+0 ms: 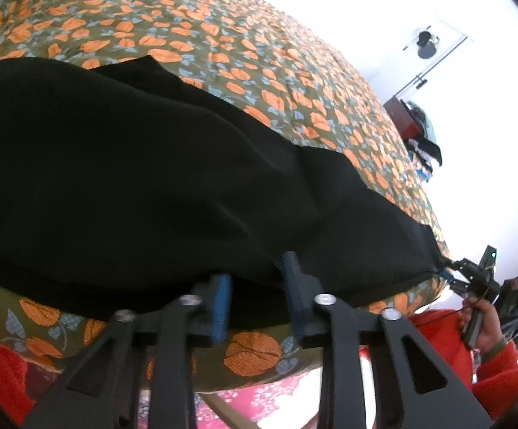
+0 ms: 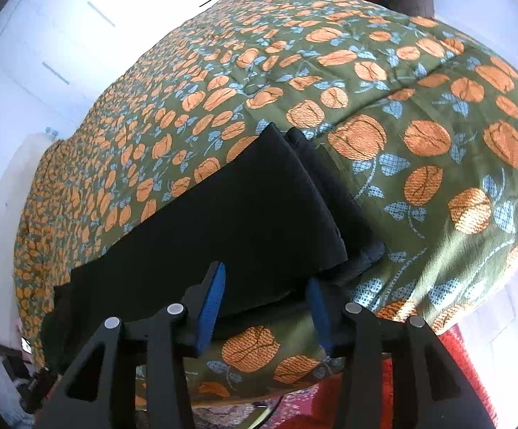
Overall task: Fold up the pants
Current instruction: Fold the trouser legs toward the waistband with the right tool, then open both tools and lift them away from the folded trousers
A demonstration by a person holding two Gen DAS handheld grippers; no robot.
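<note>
Black pants (image 1: pixel 133 178) lie folded lengthwise across a bed cover (image 1: pixel 223 35) printed with orange flowers. My left gripper (image 1: pixel 257 286) stands at the pants' near edge, its blue pads close together with the black cloth filling the gap. In the right wrist view the pants' leg ends (image 2: pixel 241 214) lie flat, one layer offset on the other. My right gripper (image 2: pixel 264 304) is open there, blue pads wide apart on either side of the hem and not pressing it. The left wrist view shows this right gripper (image 1: pixel 450 273) at the pants' far right corner, held by a hand (image 1: pixel 484 321) in a red sleeve.
The bed cover (image 2: pixel 420 143) drops off at the near edge just under both grippers. A red and pink patterned rug (image 1: pixel 277 400) shows on the floor below. A dark cabinet with piled clothes (image 1: pixel 423 143) stands beyond the bed by a white wall.
</note>
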